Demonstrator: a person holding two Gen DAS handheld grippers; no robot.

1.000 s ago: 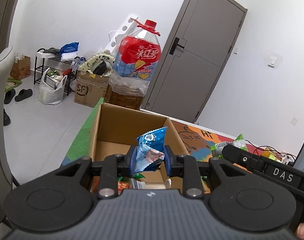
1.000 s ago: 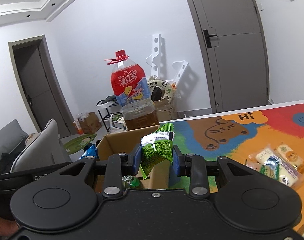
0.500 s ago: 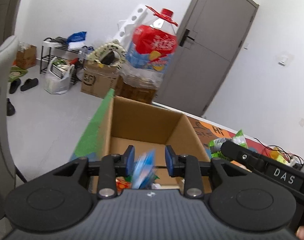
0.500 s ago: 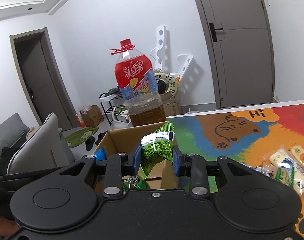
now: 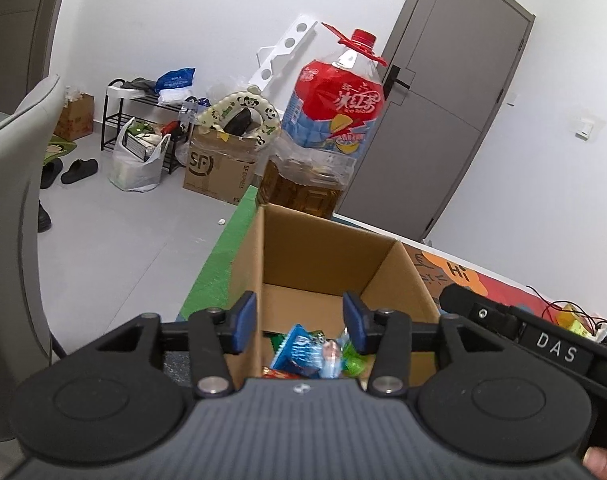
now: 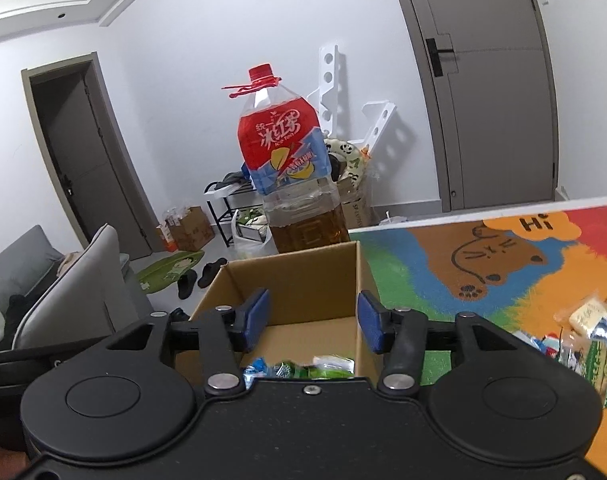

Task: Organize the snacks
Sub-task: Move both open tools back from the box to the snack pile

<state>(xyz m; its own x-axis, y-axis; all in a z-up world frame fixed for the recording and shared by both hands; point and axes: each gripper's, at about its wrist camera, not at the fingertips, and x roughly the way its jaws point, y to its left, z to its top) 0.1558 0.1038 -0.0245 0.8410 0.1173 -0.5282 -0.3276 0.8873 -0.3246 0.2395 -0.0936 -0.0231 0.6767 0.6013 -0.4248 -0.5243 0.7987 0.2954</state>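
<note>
An open cardboard box (image 5: 327, 248) stands on the colourful mat (image 6: 443, 264) at the table's corner; it also shows in the right wrist view (image 6: 299, 272). My left gripper (image 5: 299, 320) is open and empty above the box. A blue snack packet (image 5: 299, 350) lies inside it among other packets. My right gripper (image 6: 311, 320) is open and empty above the same box, with a green snack packet (image 6: 331, 366) lying below it. Several loose snack packets (image 6: 591, 336) lie on the mat to the right.
A large iced-tea bottle (image 5: 323, 136) stands just behind the box, also in the right wrist view (image 6: 291, 176). The right gripper's body (image 5: 523, 332) sits close on the left gripper's right. A grey chair (image 5: 7, 184) stands left of the table.
My left gripper opened and dropped the blue packet into the box. My right gripper opened and released the green packet, which now lies in the box.
</note>
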